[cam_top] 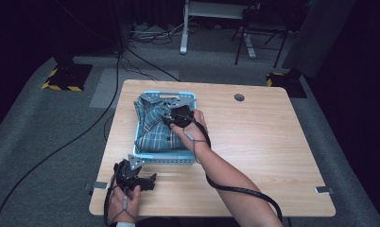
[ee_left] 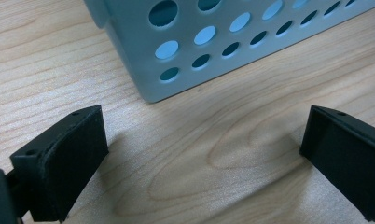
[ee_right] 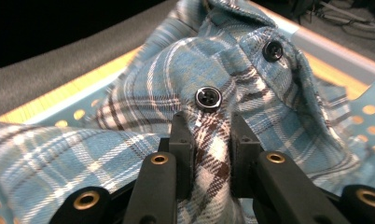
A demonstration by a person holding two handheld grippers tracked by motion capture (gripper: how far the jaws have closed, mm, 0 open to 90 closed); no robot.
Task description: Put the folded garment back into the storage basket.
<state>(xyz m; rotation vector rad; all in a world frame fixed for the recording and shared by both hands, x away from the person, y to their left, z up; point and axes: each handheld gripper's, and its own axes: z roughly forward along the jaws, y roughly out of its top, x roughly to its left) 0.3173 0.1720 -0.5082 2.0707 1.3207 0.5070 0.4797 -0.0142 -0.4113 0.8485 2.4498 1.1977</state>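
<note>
A blue plaid shirt (cam_top: 152, 125) lies bunched in a light blue perforated basket (cam_top: 165, 158) on the wooden table (cam_top: 254, 142). My right gripper (cam_top: 171, 118) is down in the basket, shut on a fold of the plaid shirt (ee_right: 251, 88) just below a dark button (ee_right: 208, 98); the cloth is pinched between its pads (ee_right: 182, 140). My left gripper (cam_top: 148, 182) rests on the table in front of the basket's near left corner. In the left gripper view its jaws stand wide apart over bare wood, with the left gripper (ee_left: 202, 149) holding nothing and the basket (ee_left: 129, 56) corner just ahead.
A round cable hole (cam_top: 239, 97) sits in the table's far right part. Black cables (cam_top: 60, 146) run over the grey carpet at the left. Chair and desk legs (cam_top: 247, 42) stand beyond the table.
</note>
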